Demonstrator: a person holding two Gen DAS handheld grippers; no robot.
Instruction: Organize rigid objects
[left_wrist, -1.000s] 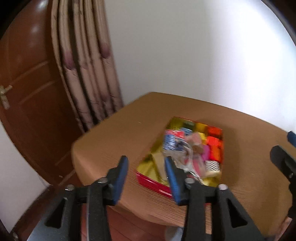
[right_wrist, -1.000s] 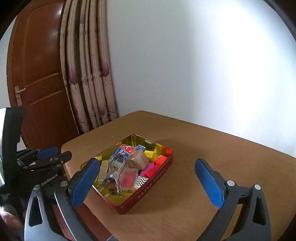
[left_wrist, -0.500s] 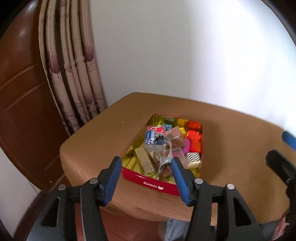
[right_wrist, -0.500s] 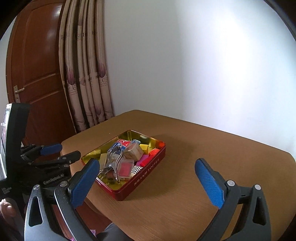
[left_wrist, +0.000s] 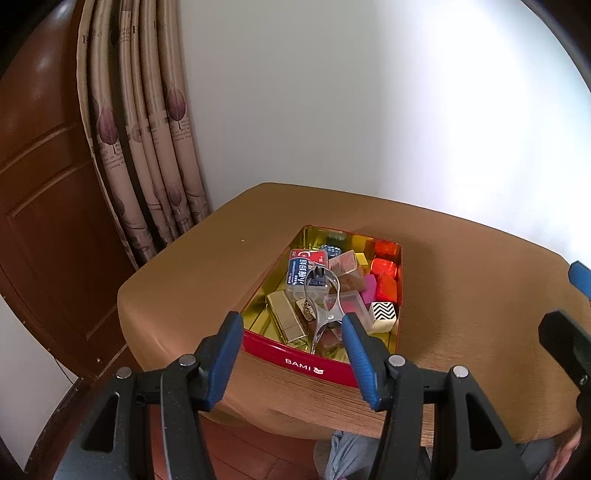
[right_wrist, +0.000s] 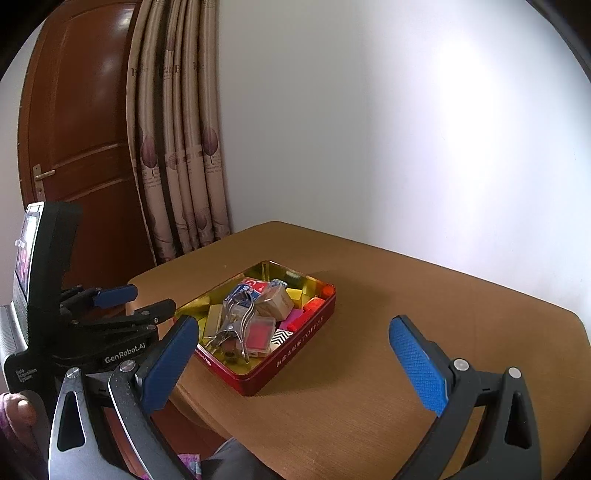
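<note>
Nearest to the cameras, both grippers are being held above the near edge of the table. The left gripper is being kept released, with its blue pads apart and nothing between them; it is being aimed down at the near short wall of the red tin. The right gripper is being kept wide open and empty, over the bare table to the right of the tin. In the right wrist view the left gripper is being seen from the side, just beside the tin's near left corner but not touching it.

The tin is being shown lying on the left part of the brown table, near its front edge. Its gold inside is being filled with small rigid things. A metal eyelash curler is being seen lying on top, in the near middle. A gold case is lying to the left of it, and a clear box with a red inside to the right. A black and white zigzag block is resting in the near right corner. Farther in, a blue and white box is lying, with a beige carton beside it and orange blocks along the right wall.

Behind the table, a patterned curtain, a brown wooden door and a white wall are being seen.
</note>
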